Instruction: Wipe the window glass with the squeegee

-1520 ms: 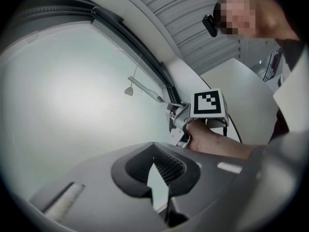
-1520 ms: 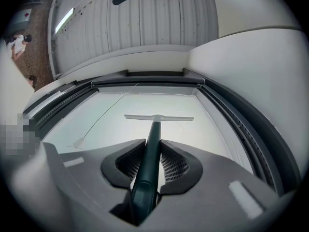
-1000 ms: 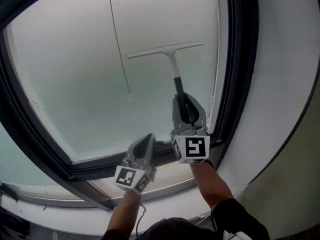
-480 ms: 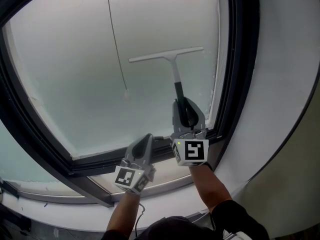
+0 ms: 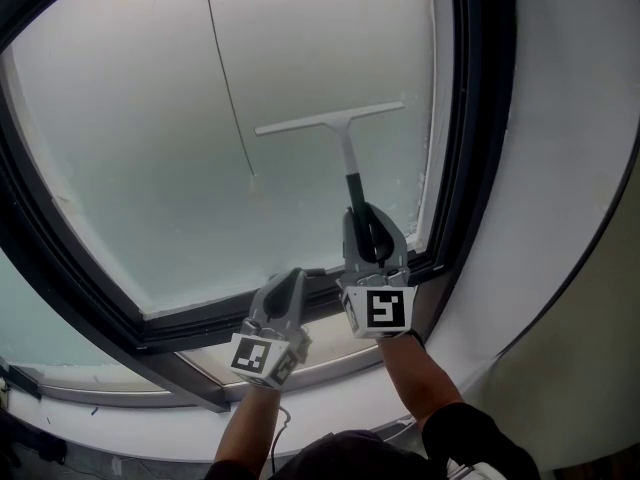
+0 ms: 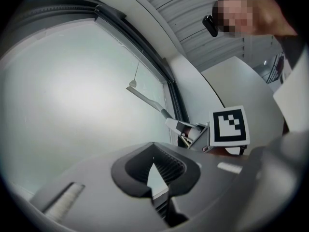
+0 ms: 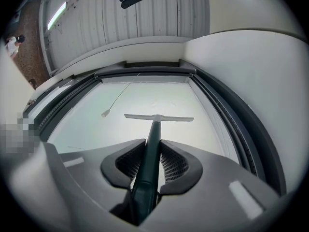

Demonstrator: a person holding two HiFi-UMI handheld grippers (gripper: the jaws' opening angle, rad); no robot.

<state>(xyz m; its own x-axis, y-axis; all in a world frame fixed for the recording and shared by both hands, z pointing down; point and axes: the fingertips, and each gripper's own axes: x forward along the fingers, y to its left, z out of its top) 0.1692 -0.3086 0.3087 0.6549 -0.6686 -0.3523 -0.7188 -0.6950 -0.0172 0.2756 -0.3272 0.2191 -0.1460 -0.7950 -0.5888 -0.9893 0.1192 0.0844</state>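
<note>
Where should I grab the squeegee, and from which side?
Grip the squeegee by its dark handle, coming from the end opposite the blade. It is slim and straight, so jaws close across it, as the right hand-held gripper shows, leaving the wide blade free against the glass.

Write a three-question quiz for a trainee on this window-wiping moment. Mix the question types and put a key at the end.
1. Multiple choice: which part of the squeegee do the right tongs grip?
A) the handle
B) the blade
C) no part, they are open and clear of it

2. True or false: the left tongs are shut with nothing between them.

3. Fill in the blank: in the head view, the squeegee's blade lies to the ____ of the hanging cord.

Key: 1 A; 2 true; 3 right.
</note>
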